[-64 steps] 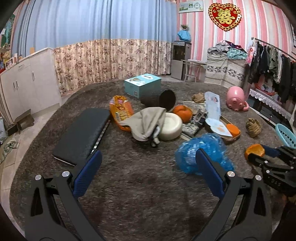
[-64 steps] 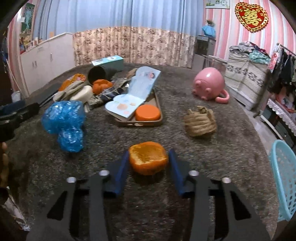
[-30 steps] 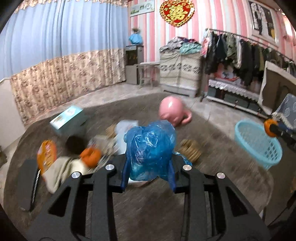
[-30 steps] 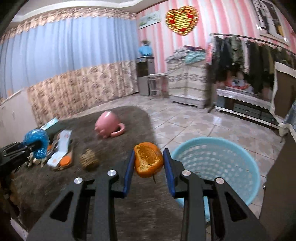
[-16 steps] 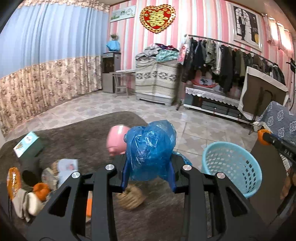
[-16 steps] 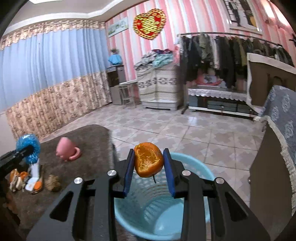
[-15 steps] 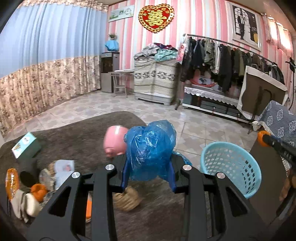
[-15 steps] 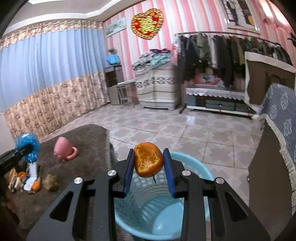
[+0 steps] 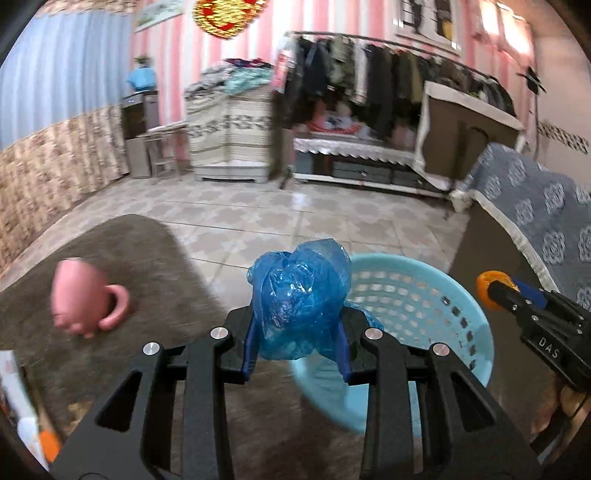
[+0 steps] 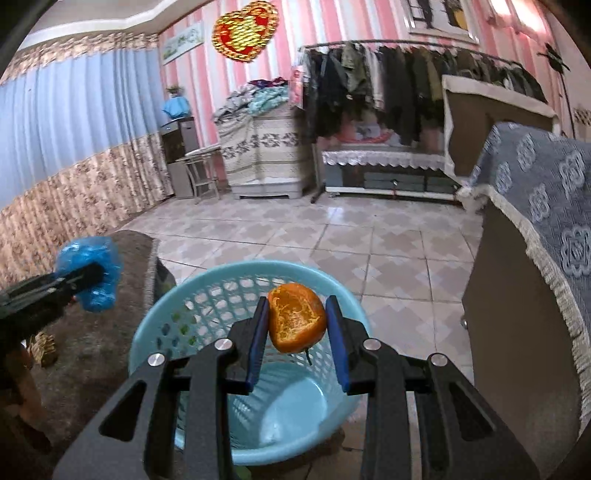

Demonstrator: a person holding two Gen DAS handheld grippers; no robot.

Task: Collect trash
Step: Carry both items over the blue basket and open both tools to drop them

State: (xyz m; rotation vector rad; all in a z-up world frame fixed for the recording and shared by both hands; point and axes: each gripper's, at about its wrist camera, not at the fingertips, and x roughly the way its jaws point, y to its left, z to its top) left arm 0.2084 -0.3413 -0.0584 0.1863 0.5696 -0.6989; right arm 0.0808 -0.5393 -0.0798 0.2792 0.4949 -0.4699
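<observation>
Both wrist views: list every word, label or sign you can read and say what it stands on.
"DAS": white letters on the black body of the right gripper, seen in the left wrist view.
Red and gold heart ornament on the striped wall: it bears a gold sign, too blurred to read.
Framed pictures high on the wall: too small to read.
Nothing readable on the blue basket.

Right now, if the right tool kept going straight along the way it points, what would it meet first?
Most likely the inside of the light blue laundry basket: the right tool, shut on the orange peel, points down into its open mouth. Nothing shows in between, though depth is hard to judge.
</observation>
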